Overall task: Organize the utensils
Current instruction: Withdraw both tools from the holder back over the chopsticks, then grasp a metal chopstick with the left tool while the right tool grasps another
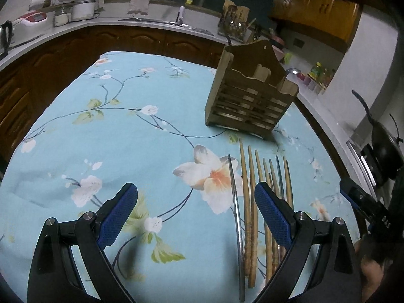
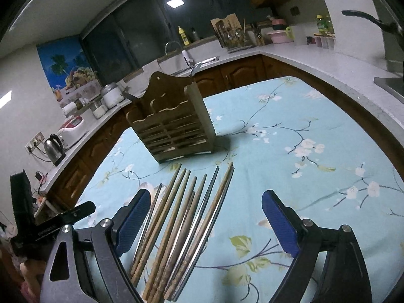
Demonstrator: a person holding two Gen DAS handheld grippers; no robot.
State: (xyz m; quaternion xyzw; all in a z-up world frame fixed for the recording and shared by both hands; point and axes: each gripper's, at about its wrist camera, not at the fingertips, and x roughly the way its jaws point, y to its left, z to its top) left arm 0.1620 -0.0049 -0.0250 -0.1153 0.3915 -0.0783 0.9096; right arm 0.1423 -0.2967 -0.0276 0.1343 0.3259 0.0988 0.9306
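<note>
A row of chopsticks (image 2: 181, 217) lies flat on the floral blue tablecloth (image 2: 315, 166), tips pointing toward the wooden utensil holder (image 2: 174, 126), which stands upright just beyond them with its slatted front facing the cameras; most of the sticks are turned wood, with a few darker or metallic ones mixed in (the exact count is hard to settle where they overlap). The right gripper (image 2: 205, 223) hangs just above the handle end of the row, its blue pads spread wide and gripping nothing; its left pad sits over the outermost stick while the right pad is over bare cloth. The left gripper (image 1: 195, 214) hovers beside the same row, equally wide open and empty, with only its right pad above the sticks; the thin metal chopstick (image 1: 236, 202) lies between its fingers. Nothing appears to have gone into the holder's compartments yet, so the step in hand looks like a first pick. To do it well, the chosen tongs should be centred over one stick or a matched pair, lowered until both pads straddle it near the thicker handle end, then closed squarely; a grab across the whole fan would likely scatter it, and the cloth may bunch if the pads drag.
</note>
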